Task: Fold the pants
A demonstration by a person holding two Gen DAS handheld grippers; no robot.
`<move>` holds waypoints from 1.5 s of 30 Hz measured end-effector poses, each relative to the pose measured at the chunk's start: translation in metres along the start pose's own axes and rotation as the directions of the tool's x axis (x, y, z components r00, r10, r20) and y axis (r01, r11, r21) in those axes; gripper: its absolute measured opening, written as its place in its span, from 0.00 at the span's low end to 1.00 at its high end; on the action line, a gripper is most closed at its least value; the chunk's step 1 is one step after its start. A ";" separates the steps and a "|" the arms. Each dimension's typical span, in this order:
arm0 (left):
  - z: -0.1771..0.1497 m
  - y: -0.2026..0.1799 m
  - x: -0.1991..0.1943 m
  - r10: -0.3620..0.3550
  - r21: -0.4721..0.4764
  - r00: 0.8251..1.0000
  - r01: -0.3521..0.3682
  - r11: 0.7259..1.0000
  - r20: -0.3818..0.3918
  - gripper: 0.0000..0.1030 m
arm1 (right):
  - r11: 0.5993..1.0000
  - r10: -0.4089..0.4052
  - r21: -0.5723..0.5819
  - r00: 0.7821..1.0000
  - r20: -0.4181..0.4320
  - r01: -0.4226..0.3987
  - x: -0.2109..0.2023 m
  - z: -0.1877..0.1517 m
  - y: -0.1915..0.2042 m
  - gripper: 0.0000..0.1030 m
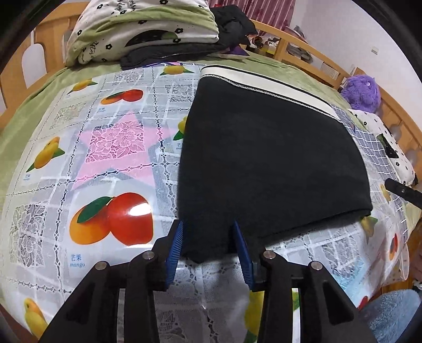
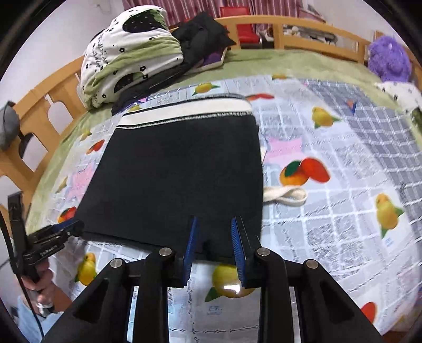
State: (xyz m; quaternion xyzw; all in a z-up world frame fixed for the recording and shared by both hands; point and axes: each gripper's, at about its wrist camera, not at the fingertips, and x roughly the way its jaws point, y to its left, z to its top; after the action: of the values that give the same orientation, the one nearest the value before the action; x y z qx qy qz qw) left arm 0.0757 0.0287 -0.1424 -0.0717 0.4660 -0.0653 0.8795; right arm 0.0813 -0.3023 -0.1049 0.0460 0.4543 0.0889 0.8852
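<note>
Pants: the folded black knit pants [image 1: 269, 158] lie flat on the glossy fruit-print plastic tablecloth [image 1: 79, 184] that covers the bed, the near fold edge toward my two tools.
Left gripper: my black left gripper with blue ribbed pads [image 1: 208, 238] sits at the near left corner of the pants; its jaws stand apart with the corner of the cloth between them, and I see gaps beside the pads, so I read it as not pinching.
Right gripper: my black right gripper with blue ribbed pads [image 2: 214, 237] straddles the near edge close to the right corner; the cloth runs between the pads, but I cannot tell whether they press on it.
Cross view: from the right wrist camera I see the left gripper [image 2: 67, 227] at the pants' other near corner, with the hand [image 2: 39, 293] that holds it below.
Waistband: the cream band with a black stripe [image 1: 263, 81] runs along the far edge of the pants.
Strap: a cream fabric loop [image 2: 286, 196] pokes out from under the right side of the pants.
Beyond: a folded green and white flower-print quilt [image 1: 142, 29] and a black jacket [image 1: 232, 23] sit at the far end of the bed.
Far right: a purple plush toy [image 1: 361, 89] rests by the wooden bed rail [image 1: 316, 56].
</note>
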 end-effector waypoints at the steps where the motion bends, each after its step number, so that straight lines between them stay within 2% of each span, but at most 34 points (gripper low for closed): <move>1: -0.001 0.001 -0.003 -0.016 -0.005 1.000 0.016 1.000 0.001 0.42 | 1.000 -0.010 0.002 1.000 0.001 0.010 0.001 0.001 -0.002 0.26; 2: -0.002 0.001 -0.008 -0.035 -0.009 0.999 0.035 0.999 0.004 0.46 | 1.000 -0.013 0.012 1.000 -0.007 0.013 0.003 0.001 -0.004 0.26; 8: -0.003 -0.006 -0.032 -0.056 -0.005 0.998 0.056 0.998 0.016 0.47 | 0.995 0.020 0.095 0.998 -0.058 -0.015 0.006 -0.008 -0.014 0.26; 12: 0.003 -0.023 -0.058 -0.060 0.005 0.996 0.060 0.998 0.058 0.52 | 0.997 0.004 0.083 0.999 -0.036 -0.001 -0.013 -0.012 -0.001 0.26; 17: 0.008 -0.053 -0.088 -0.064 0.022 0.993 0.062 0.998 0.097 0.54 | 0.997 0.001 0.072 1.000 0.029 -0.003 -0.049 -0.012 0.022 0.28; 19: 0.007 -0.064 -0.100 -0.066 0.028 0.990 0.063 0.998 0.122 0.60 | 0.998 -0.014 0.056 0.999 0.052 0.011 -0.063 -0.014 0.033 0.30; 21: 0.003 -0.072 -0.113 -0.053 0.032 0.984 0.048 0.998 0.169 0.70 | 0.999 -0.034 0.037 0.997 0.064 0.032 -0.073 -0.017 0.041 0.31; 23: -0.001 -0.076 -0.120 -0.028 0.042 0.979 0.020 0.999 0.202 0.72 | 0.999 -0.046 0.024 0.997 0.065 0.044 -0.081 -0.022 0.047 0.31; 25: -0.006 -0.079 -0.125 -0.002 0.073 0.978 -0.014 0.997 0.209 0.72 | 0.998 -0.057 0.018 0.996 0.063 0.056 -0.085 -0.029 0.051 0.34; 28: -0.011 -0.072 -0.137 0.021 0.078 0.969 -0.041 0.996 0.246 0.72 | 0.993 -0.114 0.000 0.989 0.093 0.115 -0.091 -0.043 0.056 0.50; 29: -0.013 -0.067 -0.140 0.016 0.066 0.968 -0.033 0.997 0.250 0.72 | 0.992 -0.128 -0.007 0.986 0.103 0.130 -0.093 -0.048 0.056 0.60; 30: -0.015 -0.062 -0.143 0.004 0.044 0.969 -0.016 0.999 0.248 0.72 | 0.992 -0.126 -0.009 0.986 0.111 0.127 -0.095 -0.051 0.056 0.67; 31: -0.017 -0.059 -0.144 -0.003 0.029 0.969 -0.004 1.000 0.246 0.72 | 0.994 -0.109 -0.006 0.986 0.125 0.110 -0.099 -0.054 0.055 0.67; 32: -0.018 -0.058 -0.146 -0.002 0.026 0.969 -0.004 1.000 0.247 0.72 | 0.995 -0.101 0.001 0.985 0.137 0.101 -0.103 -0.056 0.054 0.69; 35: -0.020 -0.064 -0.145 0.014 0.042 0.969 -0.025 0.999 0.245 0.72 | 0.995 -0.097 0.041 0.980 0.172 0.092 -0.111 -0.059 0.049 0.83; 40: -0.026 -0.075 -0.148 0.051 0.071 0.962 -0.073 0.995 0.270 0.73 | 0.990 -0.138 0.053 0.977 0.163 0.131 -0.111 -0.061 0.051 0.84; 42: -0.028 -0.078 -0.150 0.060 0.082 0.958 -0.086 0.993 0.279 0.77 | 0.990 -0.137 0.040 0.978 0.156 0.132 -0.110 -0.061 0.053 0.84; 45: -0.028 -0.079 -0.150 0.071 0.079 0.957 -0.098 0.992 0.283 0.79 | 0.991 -0.129 0.051 0.980 0.152 0.123 -0.110 -0.063 0.053 0.84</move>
State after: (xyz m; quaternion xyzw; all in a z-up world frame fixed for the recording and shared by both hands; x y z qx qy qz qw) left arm -0.0349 -0.0233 -0.0217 -0.0194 0.3364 -0.0383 0.9408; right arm -0.0391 -0.2722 -0.0452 0.0423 0.3878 0.0193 0.9206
